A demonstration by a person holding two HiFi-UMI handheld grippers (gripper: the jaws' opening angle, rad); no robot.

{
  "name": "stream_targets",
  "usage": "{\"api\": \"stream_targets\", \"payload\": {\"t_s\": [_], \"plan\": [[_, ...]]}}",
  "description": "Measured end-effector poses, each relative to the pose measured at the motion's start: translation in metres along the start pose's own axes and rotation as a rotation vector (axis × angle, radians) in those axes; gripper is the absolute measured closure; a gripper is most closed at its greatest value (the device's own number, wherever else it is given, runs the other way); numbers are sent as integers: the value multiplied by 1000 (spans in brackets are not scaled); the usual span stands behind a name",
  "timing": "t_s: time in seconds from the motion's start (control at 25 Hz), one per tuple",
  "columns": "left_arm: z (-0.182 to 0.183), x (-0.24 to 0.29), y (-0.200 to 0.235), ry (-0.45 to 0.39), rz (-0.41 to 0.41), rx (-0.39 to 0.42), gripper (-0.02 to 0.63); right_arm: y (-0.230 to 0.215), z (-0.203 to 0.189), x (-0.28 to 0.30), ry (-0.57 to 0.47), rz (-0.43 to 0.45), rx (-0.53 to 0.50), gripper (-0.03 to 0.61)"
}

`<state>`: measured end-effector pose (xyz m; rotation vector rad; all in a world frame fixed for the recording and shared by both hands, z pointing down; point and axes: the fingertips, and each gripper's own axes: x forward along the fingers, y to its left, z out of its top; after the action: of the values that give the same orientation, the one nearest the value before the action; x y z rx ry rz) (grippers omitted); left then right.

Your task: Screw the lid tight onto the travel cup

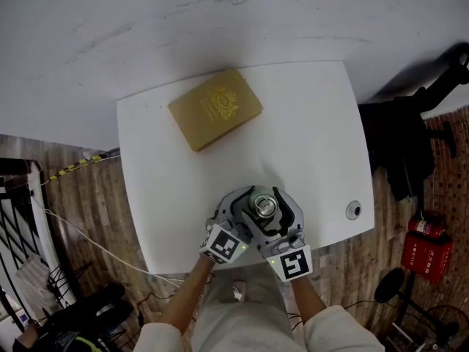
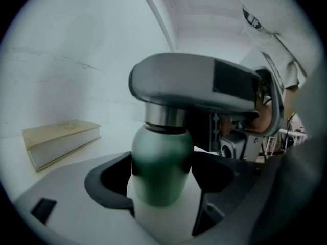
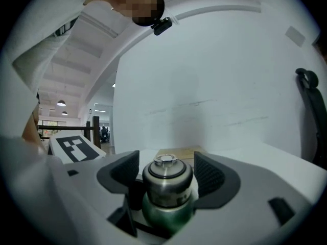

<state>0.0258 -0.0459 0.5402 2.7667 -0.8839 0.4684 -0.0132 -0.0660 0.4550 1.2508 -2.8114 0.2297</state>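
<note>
The travel cup [image 1: 262,205] stands upright near the front edge of the white table [image 1: 308,123]. It has a green body [image 2: 161,167] and a steel lid [image 3: 167,180] with a small knob on top. My left gripper [image 2: 162,175] is shut on the green body, its dark pads pressing both sides. My right gripper [image 3: 166,175] sits higher, with its jaws either side of the lid and a narrow gap showing on each side, so it is open. In the left gripper view the right gripper's grey jaw [image 2: 199,80] covers the top of the lid.
A tan hardcover book [image 1: 215,108] lies at the table's far left. A small round fitting [image 1: 354,210] sits near the right edge. On the floor are a red fire extinguisher [image 1: 425,248], dark fabric on a chair [image 1: 403,145] at right, and cables at left.
</note>
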Motion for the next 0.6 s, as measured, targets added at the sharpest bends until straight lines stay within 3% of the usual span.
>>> {"api": "stream_targets", "payload": {"t_s": [0.32,0.6], "plan": [[-4,-28,-5,22,34,-3,267,1,13,-21,25,-6,1,258],[2,-89,2,2,166,-77,268,-15,21,-60,75,-54,-47,322]]}}
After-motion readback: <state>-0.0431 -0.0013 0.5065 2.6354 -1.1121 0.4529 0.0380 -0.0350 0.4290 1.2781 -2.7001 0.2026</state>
